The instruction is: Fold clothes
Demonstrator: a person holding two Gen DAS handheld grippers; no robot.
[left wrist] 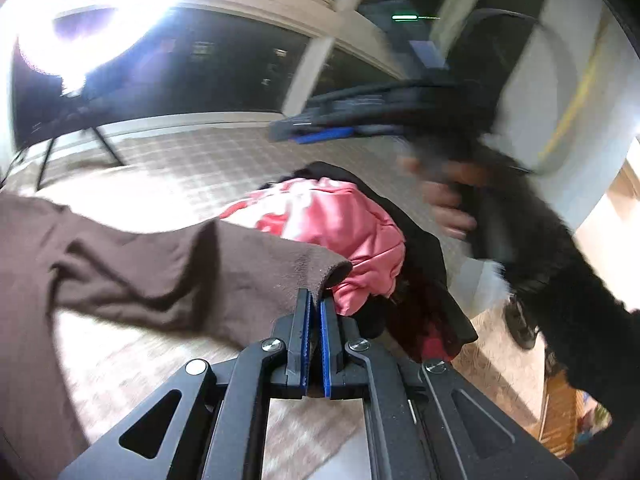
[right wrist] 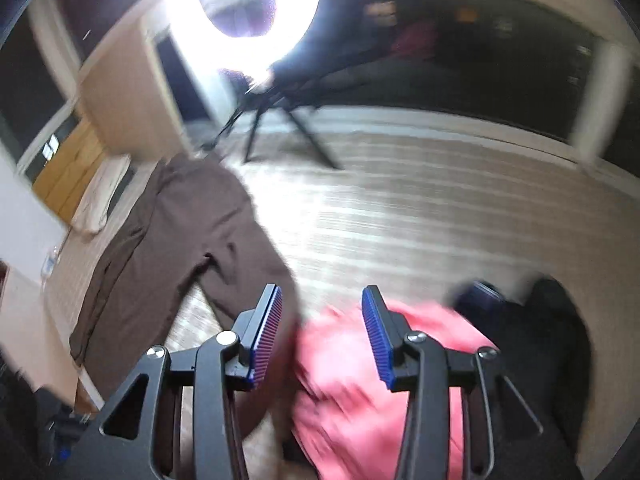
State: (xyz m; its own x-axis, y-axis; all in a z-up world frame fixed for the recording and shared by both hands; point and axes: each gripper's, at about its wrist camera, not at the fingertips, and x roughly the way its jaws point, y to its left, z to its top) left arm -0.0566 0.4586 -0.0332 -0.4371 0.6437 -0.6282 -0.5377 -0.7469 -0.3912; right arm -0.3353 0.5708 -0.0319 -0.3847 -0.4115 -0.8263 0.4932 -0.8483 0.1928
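Two grippers, both black with blue ribbed pads. Left gripper [left wrist: 316, 304]: fingers pinched together on the cuff edge of one brown garment [left wrist: 140, 272], soft fleece-like knit, sleeve lifted off the bed and stretched leftward. Right gripper [right wrist: 322, 320]: fingers parted midway, nothing between the pads; it hangs blurred over the clothes pile. One pink garment [right wrist: 360, 380], shiny, crumpled and puffy, just beyond the left fingertips, lying on one black garment [left wrist: 432, 264] that spreads under and right of it. A dark red bit of cloth peeks below the pile; cannot tell what it is. A hand [left wrist: 448, 204] in a black fuzzy sleeve grips the right tool, blocking the right side of the left view. All clothes sit on one bedspread [right wrist: 420, 216], beige woven check. Far: one ring light [right wrist: 256, 4] on a tripod, glaring, dark windows behind.
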